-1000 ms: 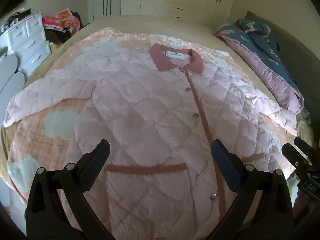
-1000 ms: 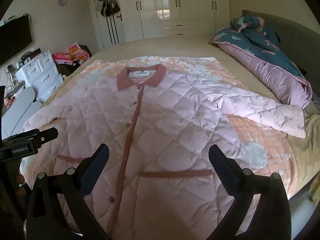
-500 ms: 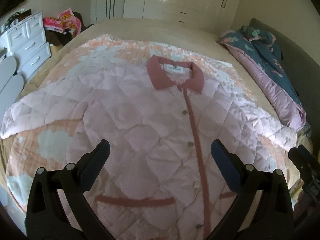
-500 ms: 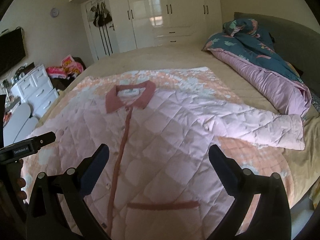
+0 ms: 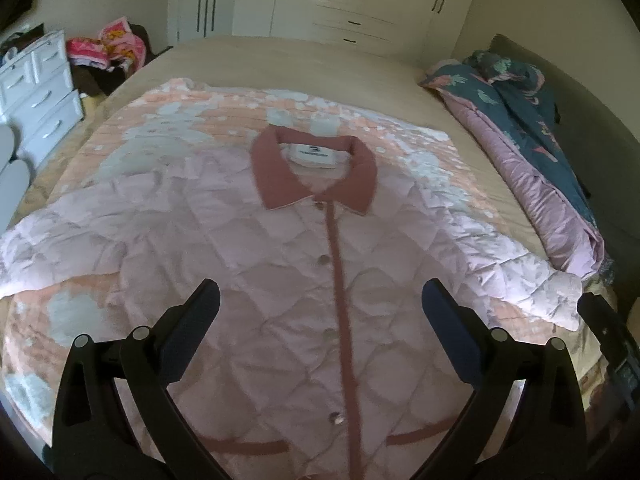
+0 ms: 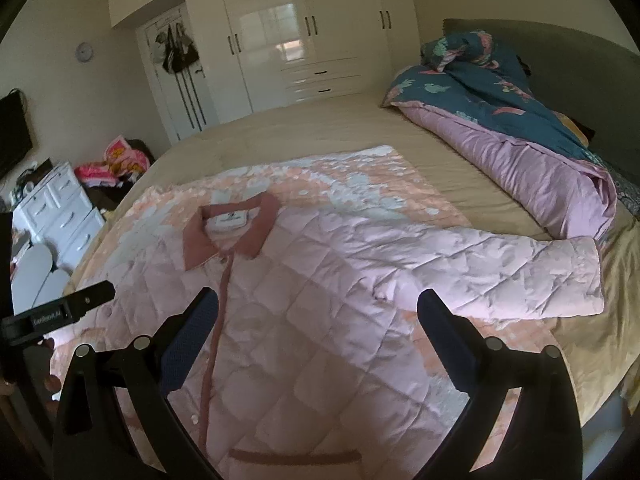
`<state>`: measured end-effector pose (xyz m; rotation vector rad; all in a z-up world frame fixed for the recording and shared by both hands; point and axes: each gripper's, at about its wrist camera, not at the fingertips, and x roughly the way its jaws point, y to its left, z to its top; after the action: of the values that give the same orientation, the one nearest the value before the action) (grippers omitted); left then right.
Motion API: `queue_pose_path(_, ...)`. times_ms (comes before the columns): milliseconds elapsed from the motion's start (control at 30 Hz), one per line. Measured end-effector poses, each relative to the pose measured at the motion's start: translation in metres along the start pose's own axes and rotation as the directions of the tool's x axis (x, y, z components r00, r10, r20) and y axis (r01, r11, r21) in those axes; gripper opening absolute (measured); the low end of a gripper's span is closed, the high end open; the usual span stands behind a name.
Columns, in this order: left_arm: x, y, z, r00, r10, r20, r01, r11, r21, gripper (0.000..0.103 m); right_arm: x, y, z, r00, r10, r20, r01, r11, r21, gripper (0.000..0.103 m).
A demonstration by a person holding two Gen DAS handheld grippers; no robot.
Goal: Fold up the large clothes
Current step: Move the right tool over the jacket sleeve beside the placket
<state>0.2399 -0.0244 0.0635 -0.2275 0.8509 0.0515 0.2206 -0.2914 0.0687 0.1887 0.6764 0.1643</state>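
Observation:
A large pale pink quilted jacket lies flat and buttoned on the bed, front up, with a dusty-rose collar and placket. Both sleeves spread outward; the right sleeve reaches toward the rolled duvet. My left gripper hovers open above the jacket's chest, holding nothing. My right gripper hangs open above the jacket's right half, also holding nothing. Part of the left gripper shows at the left edge of the right wrist view.
A peach patterned blanket lies under the jacket on the beige bed. A rolled teal and lilac duvet lies along the right side. A white drawer unit and a clothes pile stand left; wardrobes stand behind.
Both grippers have risen and tilted up toward the collar, so the pockets have slid down the views. The jacket has not moved, and both stay open.

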Motion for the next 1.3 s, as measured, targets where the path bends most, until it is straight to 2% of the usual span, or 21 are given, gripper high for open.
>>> queue_pose_path(333, 0.030, -0.026, 0.010, 1.000, -0.015, -0.024, 0.015, 1.000, 0.005, 0.094, 0.017, -0.049, 0.009, 0.998, -0.065, 0.003, 0.064, 0.993, 0.098, 0.099)
queue_pose_path(633, 0.052, -0.055, 0.009, 0.999, -0.002, -0.047, 0.003, 0.999, 0.036, 0.094, 0.030, -0.115, 0.003, 0.987, -0.159, -0.020, 0.159, 0.965, 0.208, 0.099)
queue_pose_path(833, 0.071, -0.068, 0.006, 0.998, -0.010, -0.067, 0.013, 0.999, 0.031, 0.094, 0.045, -0.163, -0.008, 0.972, -0.228, -0.060, 0.235, 0.928, 0.287, 0.099)
queue_pose_path(1067, 0.091, -0.075, -0.003, 0.995, 0.016, -0.098, -0.013, 0.999, 0.031, 0.094, 0.068, -0.214, -0.028, 0.952, -0.279, -0.123, 0.305, 0.878, 0.369, 0.099)
queue_pose_path(1300, 0.109, -0.078, -0.013, 0.990, 0.052, -0.133, -0.045, 0.997, 0.058, 0.094, 0.093, -0.260, -0.047, 0.924, -0.328, -0.196, 0.382, 0.800, 0.463, 0.099)
